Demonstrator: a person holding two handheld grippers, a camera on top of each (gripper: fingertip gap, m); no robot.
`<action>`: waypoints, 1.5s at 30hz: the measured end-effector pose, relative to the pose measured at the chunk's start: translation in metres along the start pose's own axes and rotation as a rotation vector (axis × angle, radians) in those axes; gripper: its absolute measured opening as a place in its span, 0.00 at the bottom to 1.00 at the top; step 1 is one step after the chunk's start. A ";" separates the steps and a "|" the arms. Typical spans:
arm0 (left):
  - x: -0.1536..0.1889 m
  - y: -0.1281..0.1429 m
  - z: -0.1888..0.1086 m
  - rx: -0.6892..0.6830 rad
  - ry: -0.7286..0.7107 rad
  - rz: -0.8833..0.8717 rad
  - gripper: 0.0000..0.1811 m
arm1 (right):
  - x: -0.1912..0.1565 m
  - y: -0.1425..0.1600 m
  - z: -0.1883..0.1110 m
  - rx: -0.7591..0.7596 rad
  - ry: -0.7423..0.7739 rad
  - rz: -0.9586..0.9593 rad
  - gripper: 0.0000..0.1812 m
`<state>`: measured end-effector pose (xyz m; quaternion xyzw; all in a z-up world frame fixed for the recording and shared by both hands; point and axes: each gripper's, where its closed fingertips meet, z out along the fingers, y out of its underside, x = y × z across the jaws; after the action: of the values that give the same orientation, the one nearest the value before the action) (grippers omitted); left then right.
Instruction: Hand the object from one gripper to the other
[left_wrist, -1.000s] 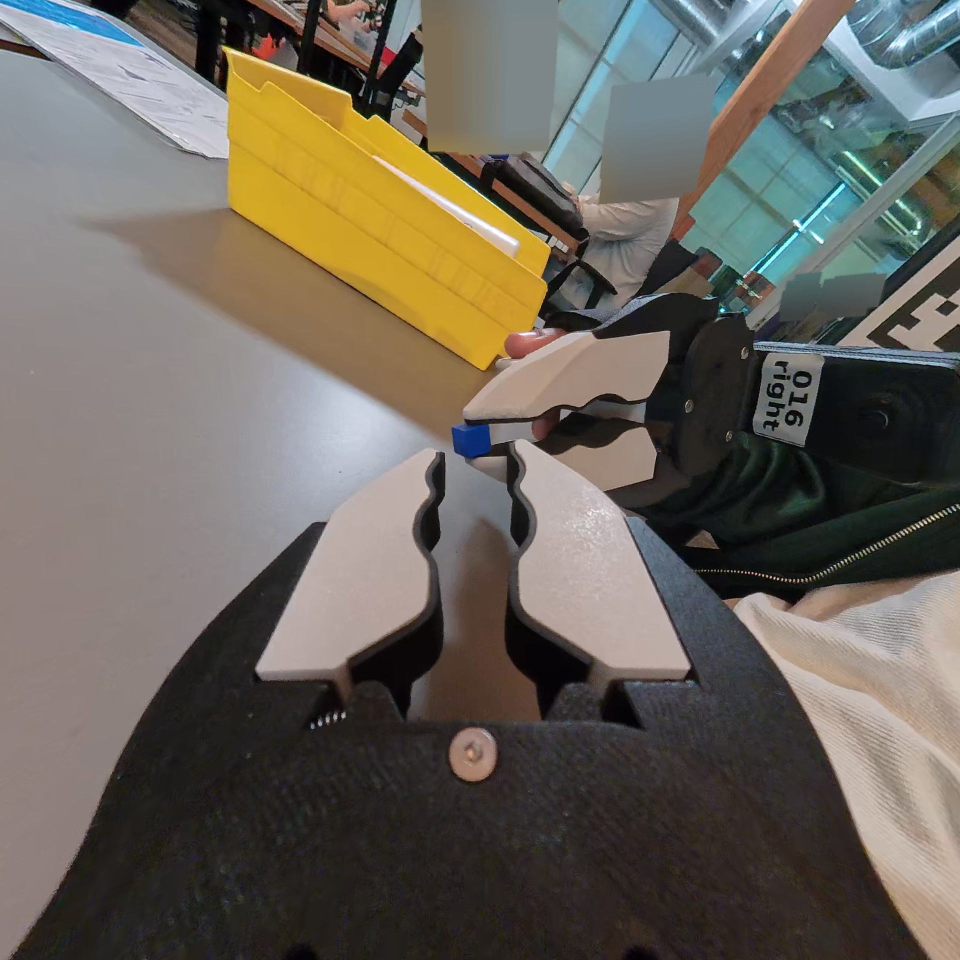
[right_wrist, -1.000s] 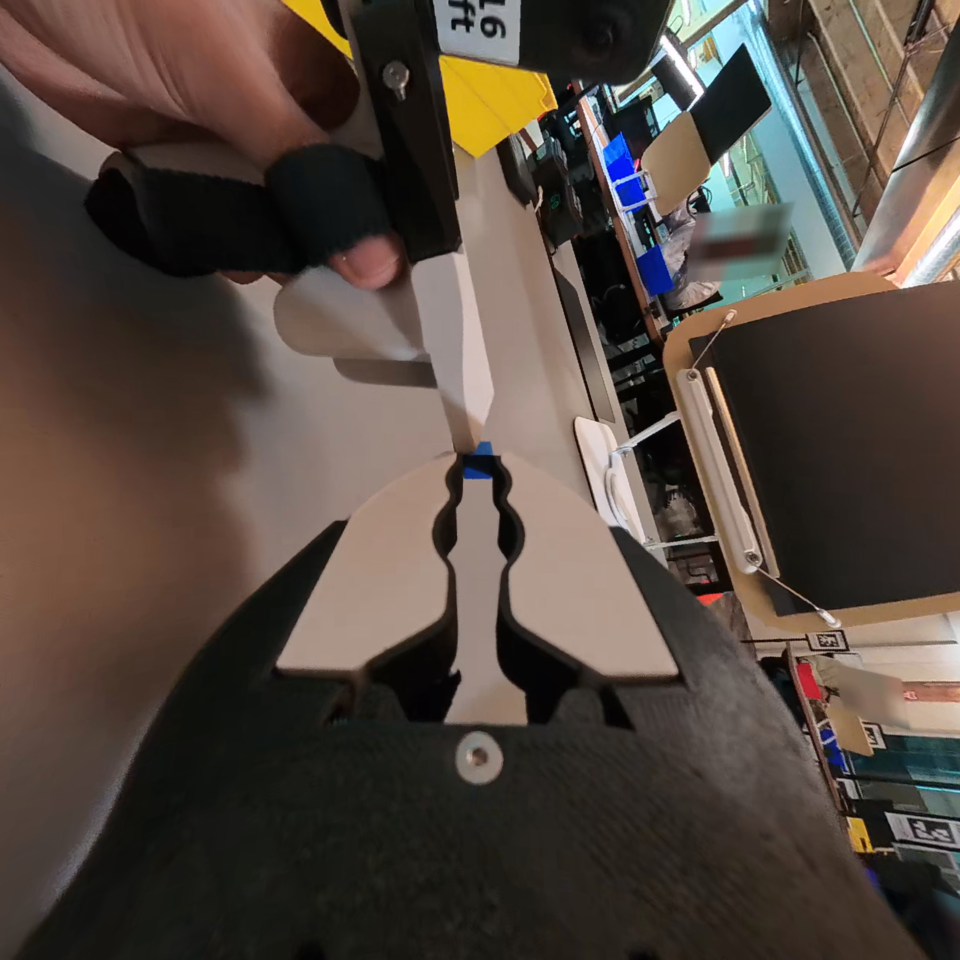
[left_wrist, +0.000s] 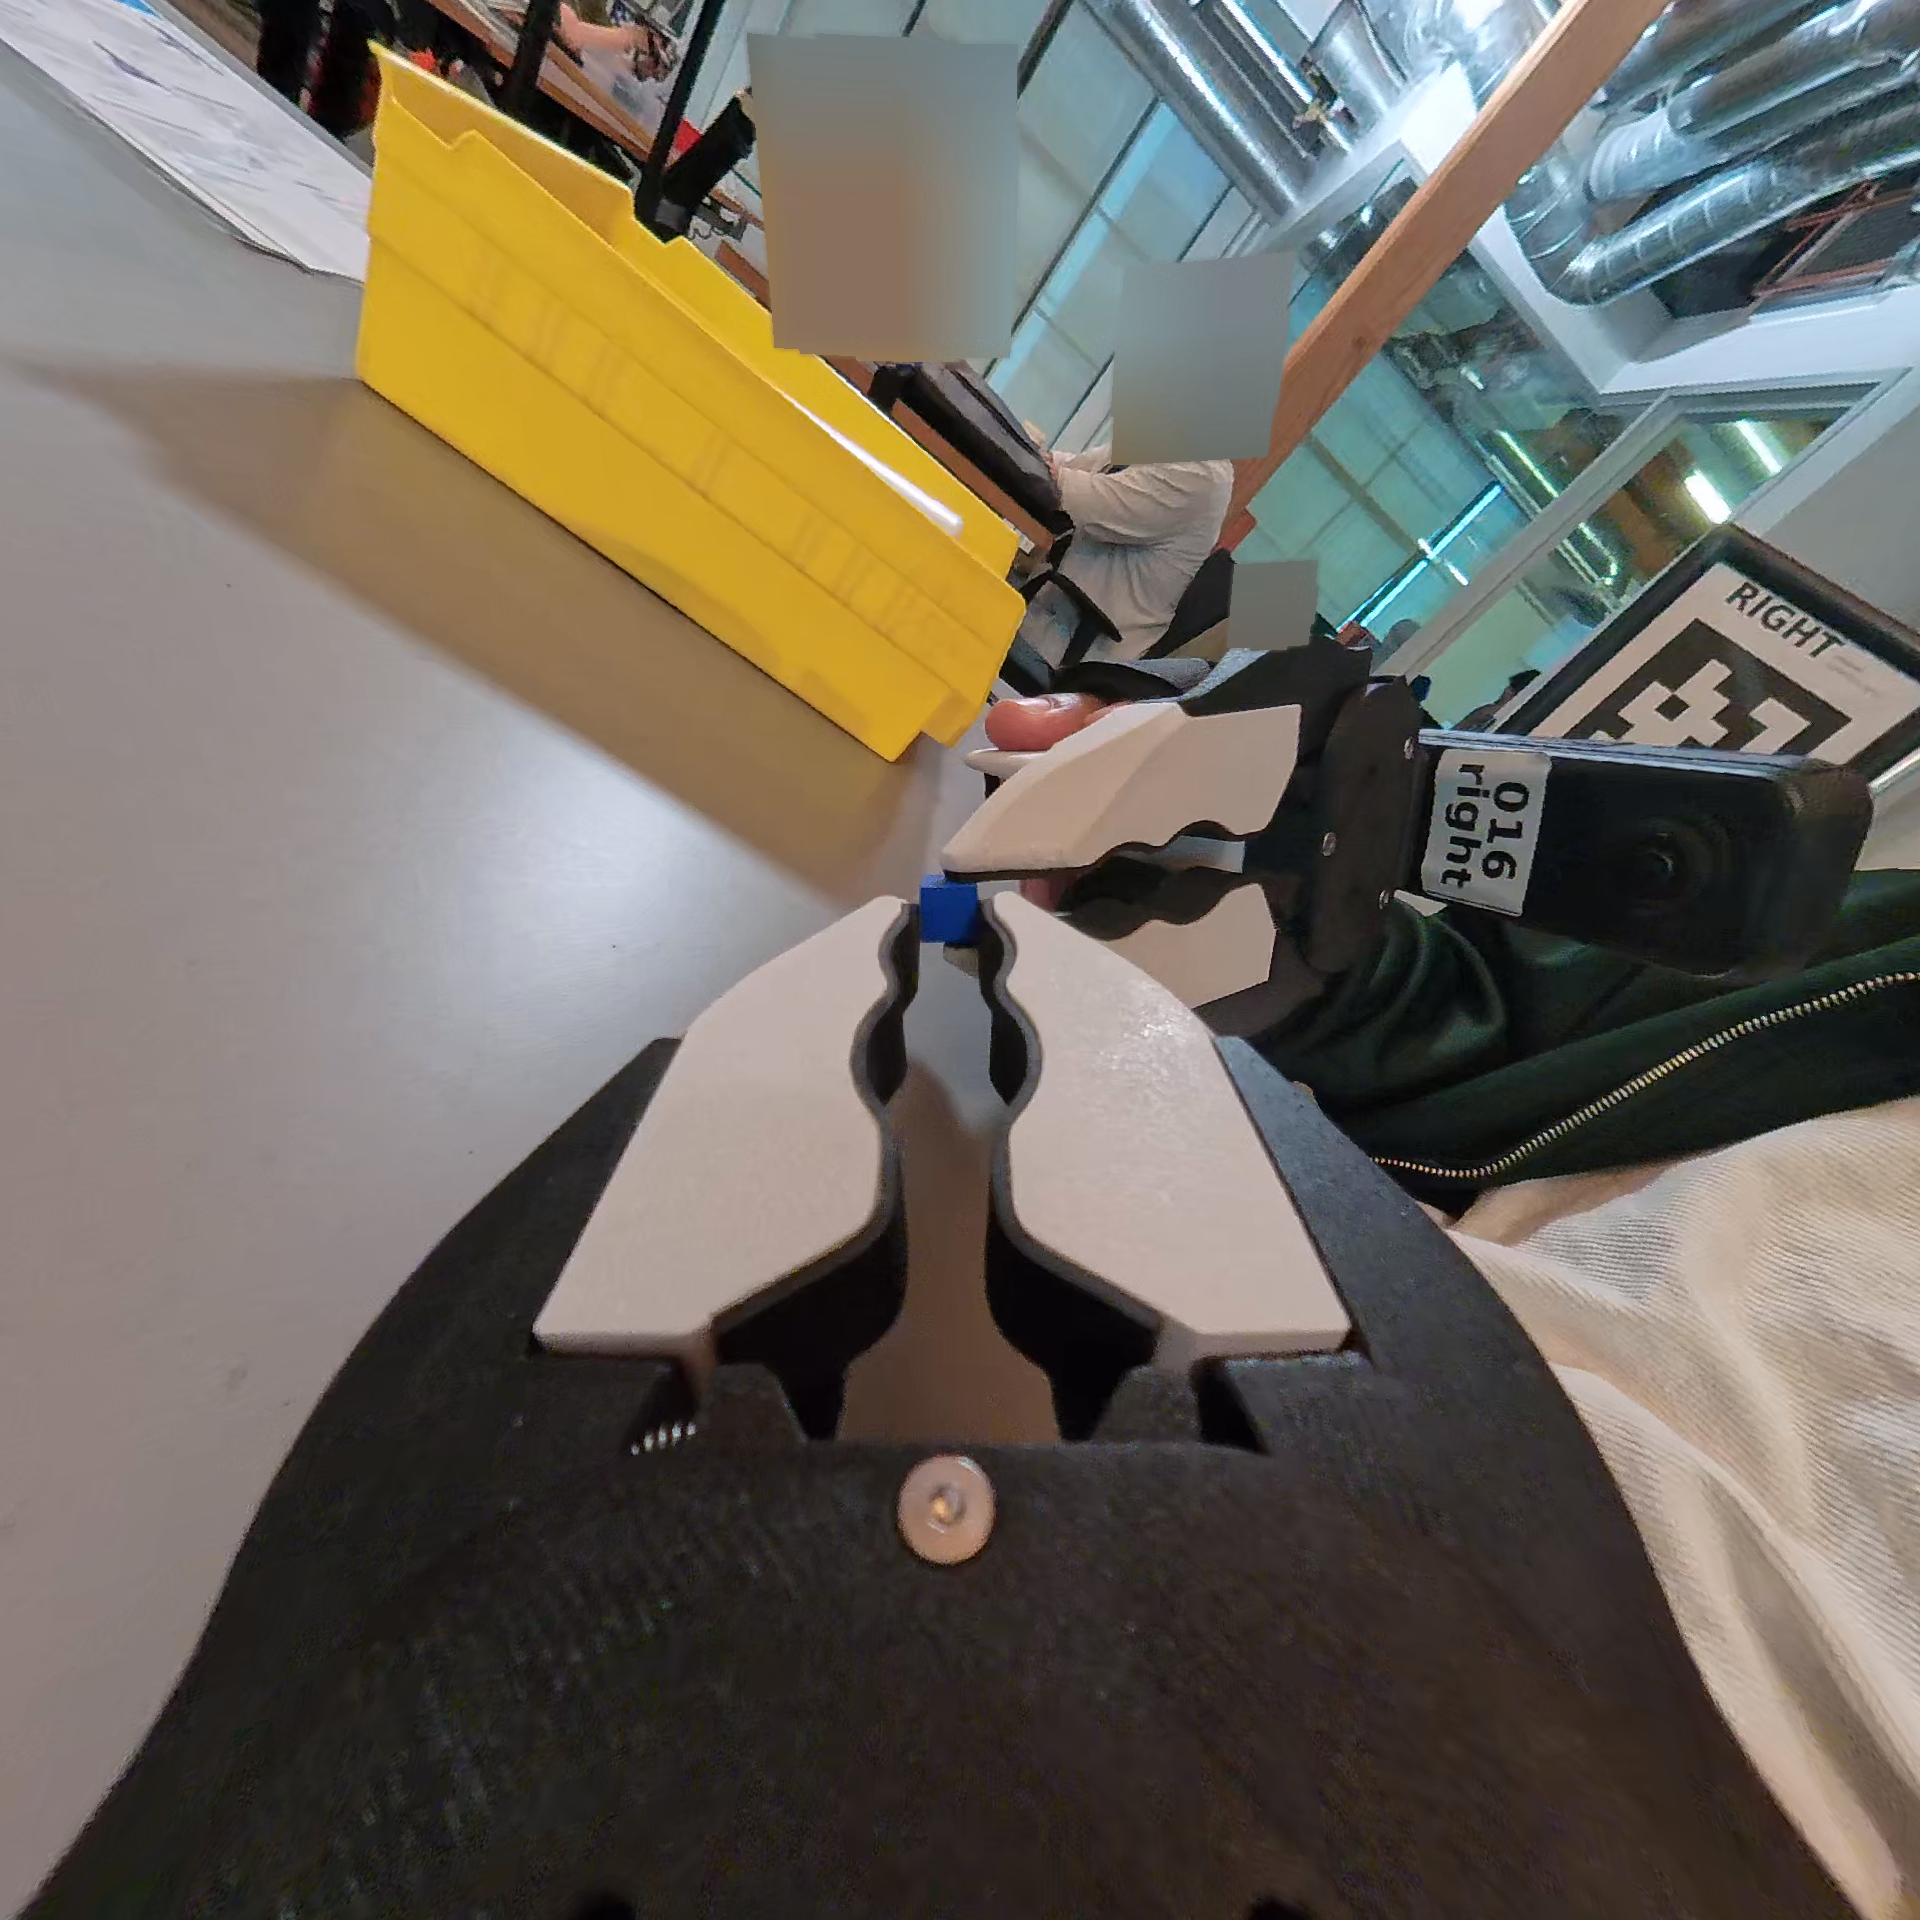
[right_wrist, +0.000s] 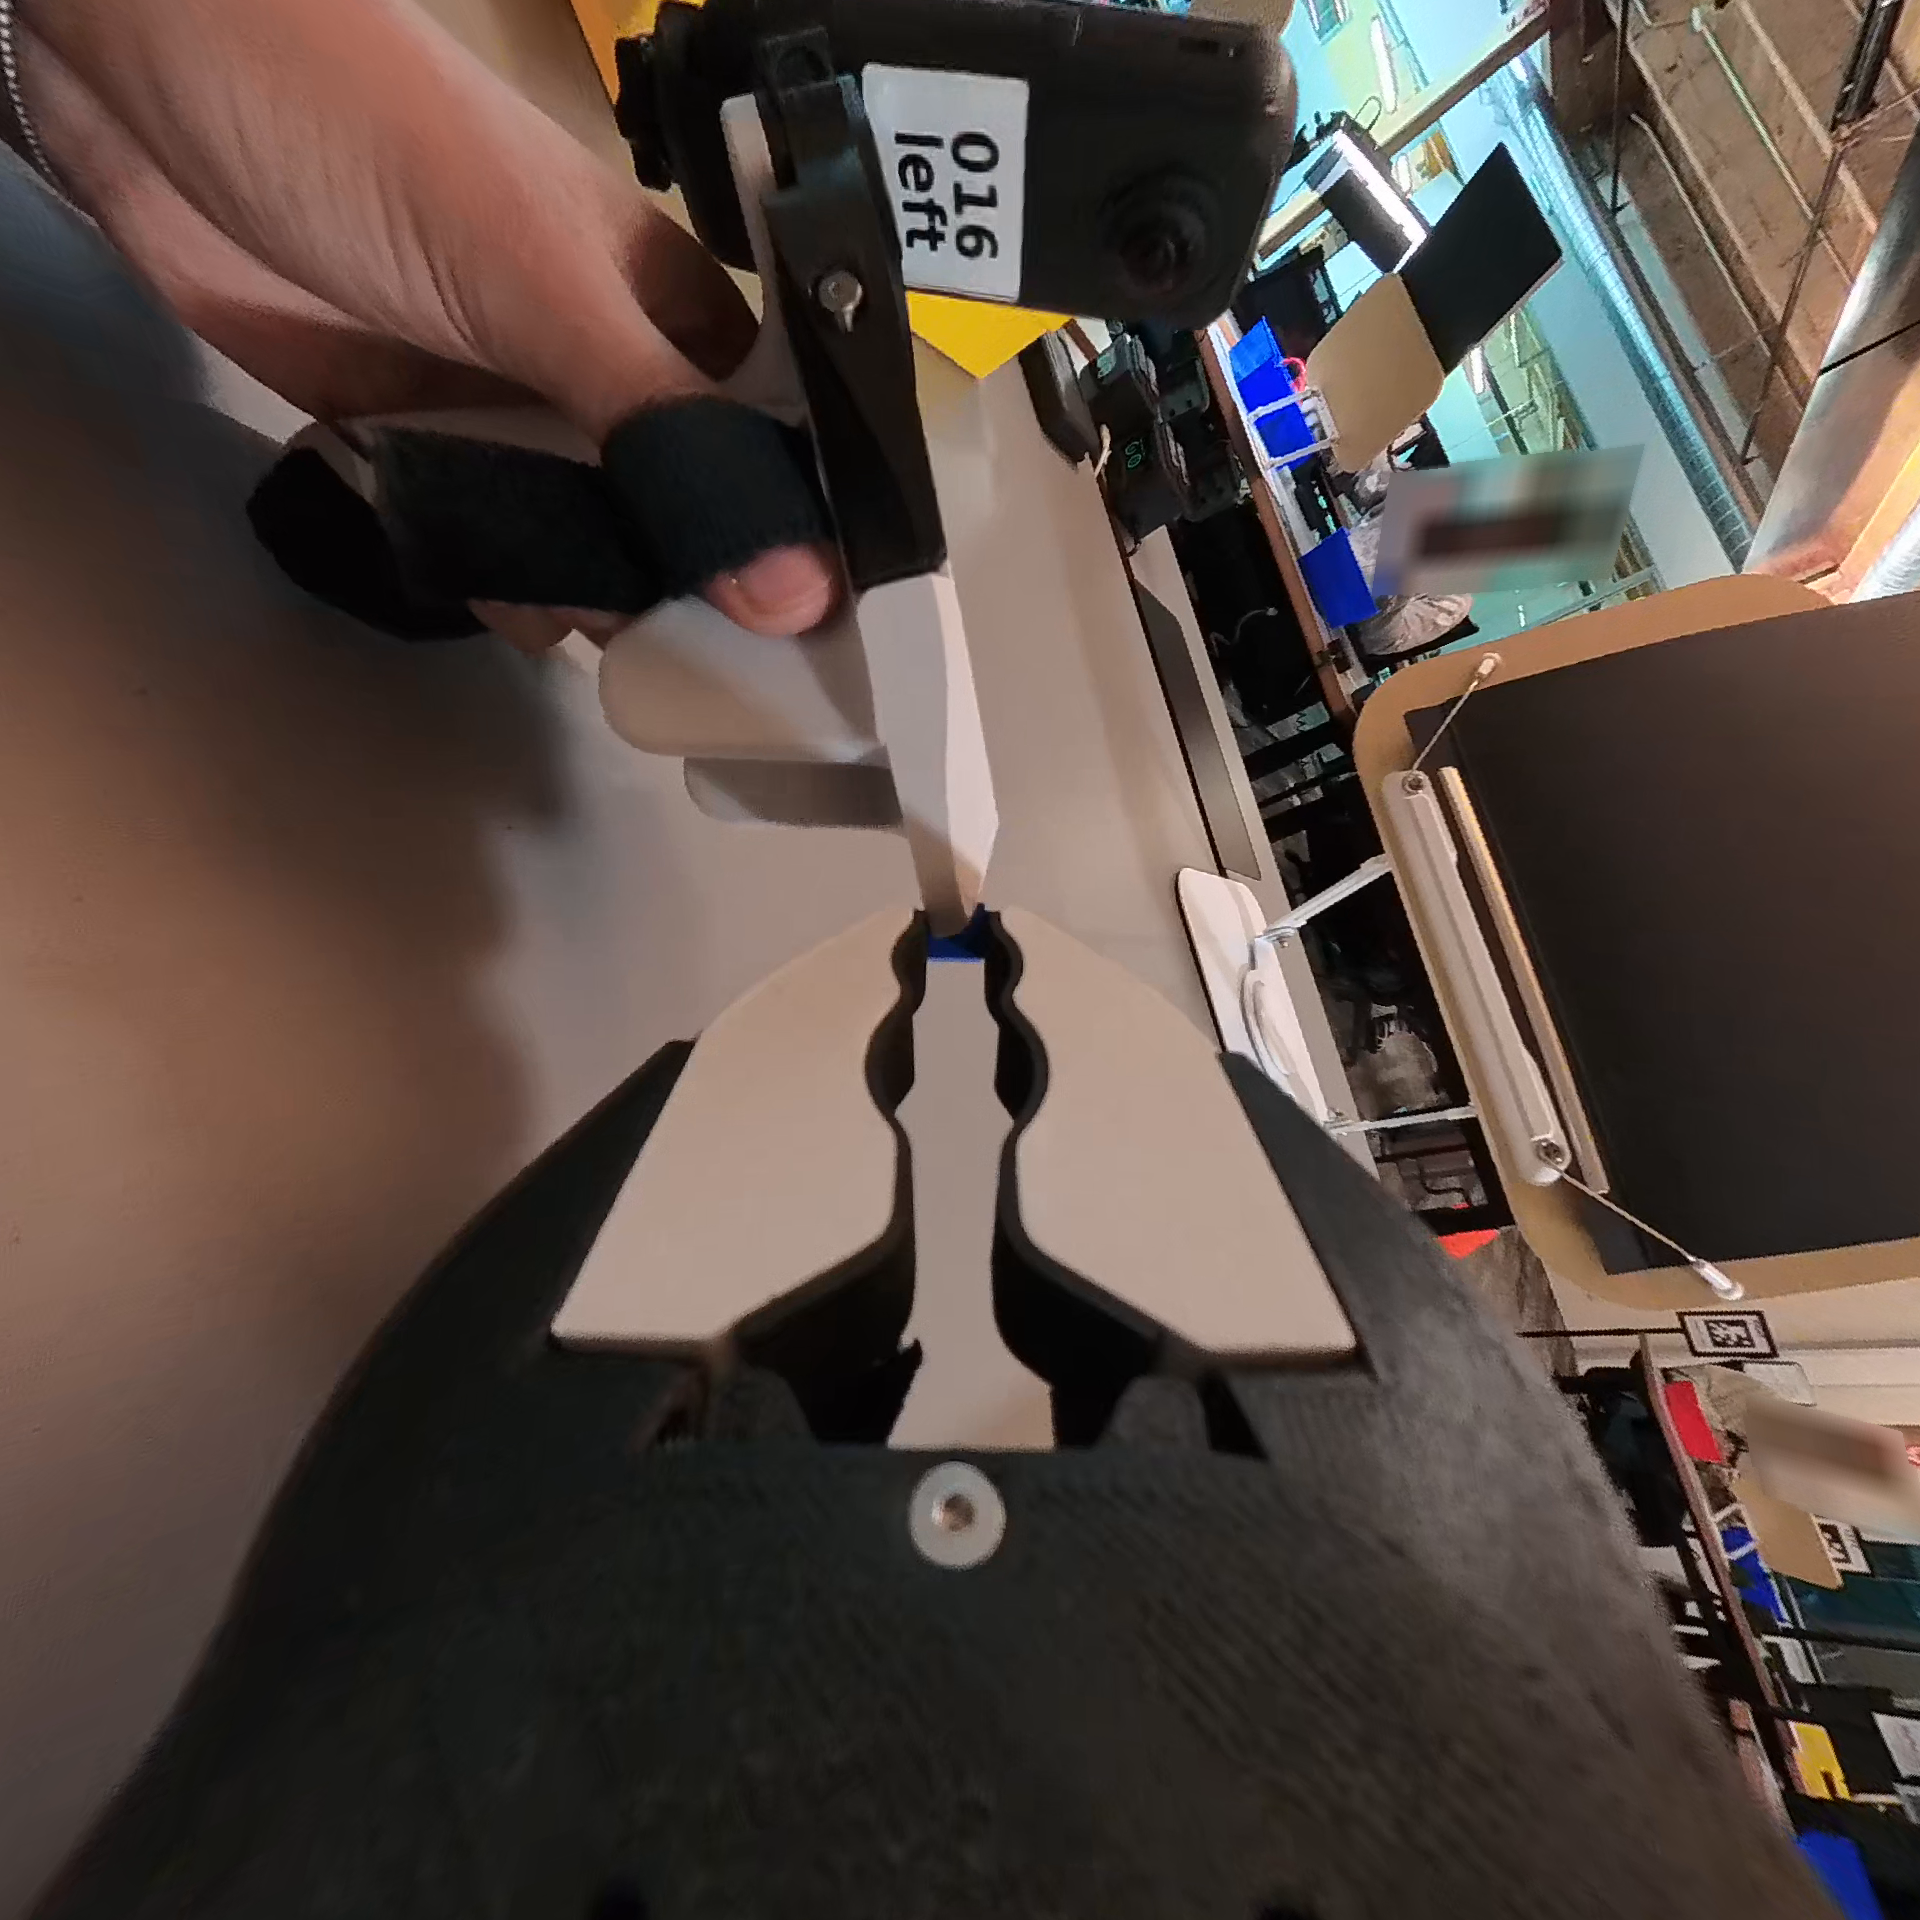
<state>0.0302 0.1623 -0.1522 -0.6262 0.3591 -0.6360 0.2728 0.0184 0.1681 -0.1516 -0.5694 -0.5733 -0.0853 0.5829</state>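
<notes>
At the middle of both views, the small blue block (left_wrist: 950, 921) sits between the tips of the left gripper (left_wrist: 948, 925) and the right gripper (right_wrist: 954, 935), above the grey counter (left_wrist: 312, 831). Both sets of jaws look closed on it (hard to confirm). The receiver should squeeze firmly before the giver lets go.

blue cube (left_wrist: 950, 921) between left claw (left_wrist: 951, 920) tips — right claw (left_wrist: 971, 906) touching
</notes>
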 end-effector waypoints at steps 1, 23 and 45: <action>0.000 -0.001 0.000 0.001 0.000 0.001 0.06 | 0.000 0.000 0.000 0.001 0.003 0.000 0.06; 0.019 -0.023 -0.012 0.158 0.181 -0.031 0.06 | 0.025 -0.008 -0.013 0.380 -0.307 0.919 0.17; 0.040 -0.016 -0.005 0.105 0.027 0.617 0.06 | 0.025 -0.019 -0.024 0.574 -0.853 1.676 0.15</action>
<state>0.0239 0.1409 -0.1149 -0.4641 0.5025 -0.5492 0.4801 0.0256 0.1571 -0.1147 -0.6116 -0.1450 0.7111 0.3152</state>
